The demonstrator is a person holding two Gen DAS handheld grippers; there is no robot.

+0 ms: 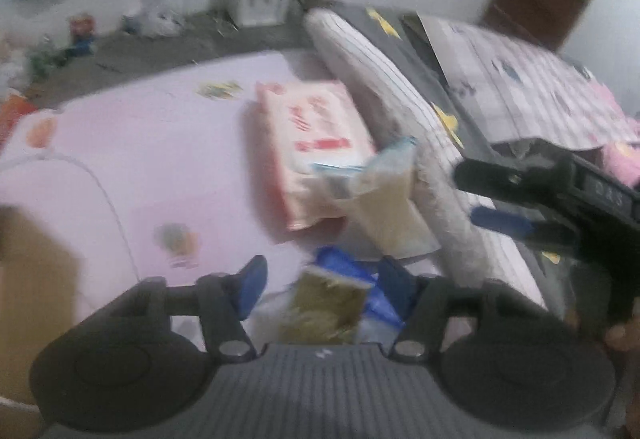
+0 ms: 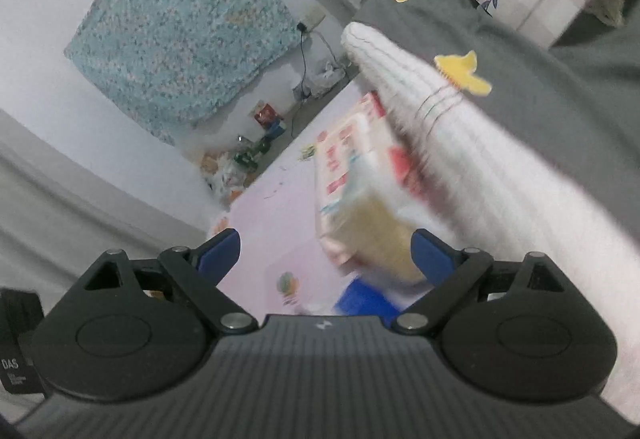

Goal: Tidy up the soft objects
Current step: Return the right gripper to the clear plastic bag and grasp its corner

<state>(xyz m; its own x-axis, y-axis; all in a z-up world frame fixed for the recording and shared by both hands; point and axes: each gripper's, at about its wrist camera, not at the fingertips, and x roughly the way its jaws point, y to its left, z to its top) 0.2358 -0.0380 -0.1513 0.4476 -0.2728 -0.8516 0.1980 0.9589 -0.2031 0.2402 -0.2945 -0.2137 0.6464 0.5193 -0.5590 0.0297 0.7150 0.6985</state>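
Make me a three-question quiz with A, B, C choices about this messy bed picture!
1. Where does the pink-and-red tissue pack lie?
A. on the pink sheet beside the white striped blanket roll
B. on the floor
C. on the water dispenser

2. What colour are the pads on the fingers?
A. red
B. blue
C. yellow

3. How is the right gripper?
A. open, holding nothing
C. clamped on the pillow
B. out of sight

Answers: 1 A, it rests on the sheet against the roll. 2 B, both pads show blue. 3 A, its fingers stand wide apart.
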